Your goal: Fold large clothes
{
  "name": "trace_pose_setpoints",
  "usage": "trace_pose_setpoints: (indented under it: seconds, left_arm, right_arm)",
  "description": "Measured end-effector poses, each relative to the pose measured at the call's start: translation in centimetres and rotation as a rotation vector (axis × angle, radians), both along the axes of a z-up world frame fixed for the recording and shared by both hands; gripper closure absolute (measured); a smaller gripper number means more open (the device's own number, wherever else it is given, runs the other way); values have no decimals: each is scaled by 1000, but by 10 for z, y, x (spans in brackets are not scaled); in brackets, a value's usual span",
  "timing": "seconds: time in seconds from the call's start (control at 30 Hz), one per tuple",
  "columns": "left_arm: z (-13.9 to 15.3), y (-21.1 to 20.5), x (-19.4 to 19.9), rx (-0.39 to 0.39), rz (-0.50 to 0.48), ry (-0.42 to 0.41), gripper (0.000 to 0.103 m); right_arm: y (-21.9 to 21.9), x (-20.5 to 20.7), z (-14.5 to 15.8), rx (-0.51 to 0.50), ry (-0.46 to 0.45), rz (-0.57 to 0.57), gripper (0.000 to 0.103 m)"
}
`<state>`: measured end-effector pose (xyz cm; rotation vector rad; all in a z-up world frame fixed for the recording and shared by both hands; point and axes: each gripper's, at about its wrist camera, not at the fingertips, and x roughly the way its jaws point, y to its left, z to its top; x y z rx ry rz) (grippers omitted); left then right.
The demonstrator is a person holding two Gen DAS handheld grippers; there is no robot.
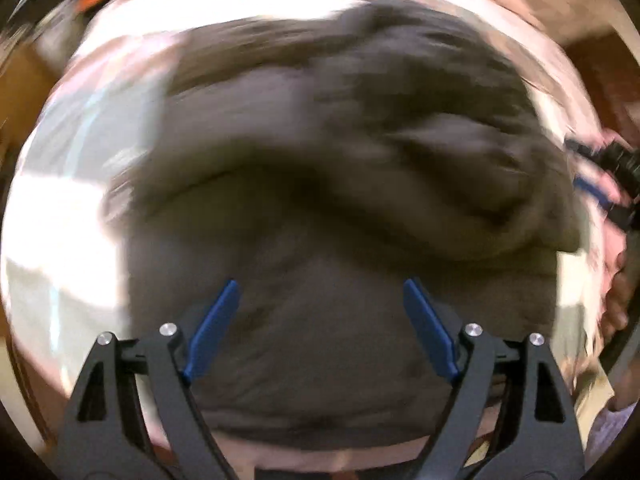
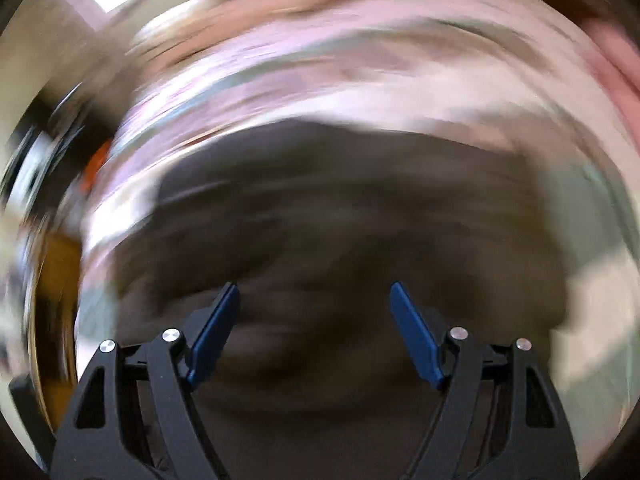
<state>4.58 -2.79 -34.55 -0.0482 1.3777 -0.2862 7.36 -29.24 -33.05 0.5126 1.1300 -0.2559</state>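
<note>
The grey garment [image 1: 340,208] lies bunched on the pale bedsheet [image 1: 60,216], directly ahead of both grippers. The left gripper [image 1: 320,292] and right gripper [image 2: 314,294] hover over it, blue fingers spread and empty; blur hides its long axis and which is nearer.

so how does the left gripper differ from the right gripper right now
The left gripper looks over a rumpled part of the grey garment, with a thick fold ahead; the right gripper faces a flatter, darker stretch of it. The left wrist view is sharper; the right wrist view is heavily smeared. Both stand open and empty, blue pads spread wide over the cloth.
</note>
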Motion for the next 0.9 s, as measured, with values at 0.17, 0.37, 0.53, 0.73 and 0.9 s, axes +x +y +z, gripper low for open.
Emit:
trace_pose_setpoints:
  seconds: [0.17,0.37,0.53,0.73,0.9]
  left_arm:
    - [17,-130,-6,5,-196,-28,17]
    - [3,-249,-11,-11,-321,-23,17]
    - [-39,-304,-67,-15,-404,57,17]
    - [-95,-320,-137,4,-382,262,23]
    - [-126,-312,-151,20,-357,344,20]
  right_arm:
    - [-122,-52,-26,101,62,-240,25]
    - [-171,-22,-52,169,37,-204,26]
    - [-183,0,-50,187,56,-35,52]
    - [-172,62,-109,137,261,238,52]
    - [-165,102,-130,98,339,273,52]
